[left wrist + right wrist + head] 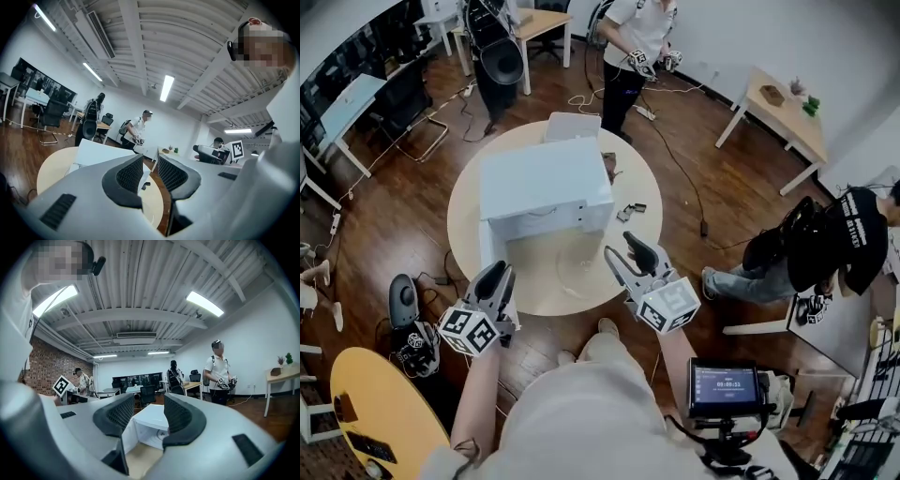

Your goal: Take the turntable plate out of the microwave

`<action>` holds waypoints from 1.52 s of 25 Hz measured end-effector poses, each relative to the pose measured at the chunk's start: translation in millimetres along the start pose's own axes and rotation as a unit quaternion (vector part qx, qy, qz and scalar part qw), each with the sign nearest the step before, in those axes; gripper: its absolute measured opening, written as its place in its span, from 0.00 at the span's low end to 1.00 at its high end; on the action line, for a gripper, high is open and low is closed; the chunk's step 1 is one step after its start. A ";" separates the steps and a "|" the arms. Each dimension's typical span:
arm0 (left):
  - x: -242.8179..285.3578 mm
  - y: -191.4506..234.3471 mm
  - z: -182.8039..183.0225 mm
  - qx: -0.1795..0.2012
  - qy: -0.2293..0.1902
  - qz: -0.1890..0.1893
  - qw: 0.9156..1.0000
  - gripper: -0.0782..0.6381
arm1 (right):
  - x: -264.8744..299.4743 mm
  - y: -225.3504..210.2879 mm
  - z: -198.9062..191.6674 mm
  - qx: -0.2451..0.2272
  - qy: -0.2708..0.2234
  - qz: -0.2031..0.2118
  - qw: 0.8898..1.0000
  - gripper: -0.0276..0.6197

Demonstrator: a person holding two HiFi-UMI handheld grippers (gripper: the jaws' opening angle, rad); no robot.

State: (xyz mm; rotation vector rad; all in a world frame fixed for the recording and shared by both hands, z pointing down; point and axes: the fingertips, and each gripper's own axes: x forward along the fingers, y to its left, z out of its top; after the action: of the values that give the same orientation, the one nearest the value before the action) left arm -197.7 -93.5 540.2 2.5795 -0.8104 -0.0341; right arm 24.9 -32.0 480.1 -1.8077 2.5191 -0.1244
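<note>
left gripper (495,278) narrow, right gripper (626,253) wide, both empty. clear plate (579,272) looks near the tabletop (467,230) front edge; a bump drops it.

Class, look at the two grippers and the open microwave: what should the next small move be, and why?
Probably none toward the microwave: a clear glass plate seems to lie on the table before its open front, and the cavity looks bare. The left gripper and right gripper are open and empty, off the table's near edge, so I would simply draw them back.
</note>
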 end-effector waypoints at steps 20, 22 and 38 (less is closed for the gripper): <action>30.1 -26.4 -77.1 -0.004 0.072 -0.058 0.996 0.25 | -62.8 -7.5 -52.7 0.024 0.051 -0.079 0.995 0.35; 33.6 -34.4 -80.4 -0.011 0.075 -0.055 0.996 0.25 | -67.2 -11.9 -52.6 0.036 0.046 -0.071 0.996 0.35; 40.2 -109.1 -107.1 -0.024 0.075 0.015 0.997 0.25 | -120.2 -52.0 -51.7 0.051 0.054 0.002 0.997 0.35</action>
State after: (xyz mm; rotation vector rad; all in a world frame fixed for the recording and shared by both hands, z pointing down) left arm -89.5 7.1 596.4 2.4898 -0.7823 0.1444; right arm 108.5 67.4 534.3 -1.8047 2.5348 -0.3548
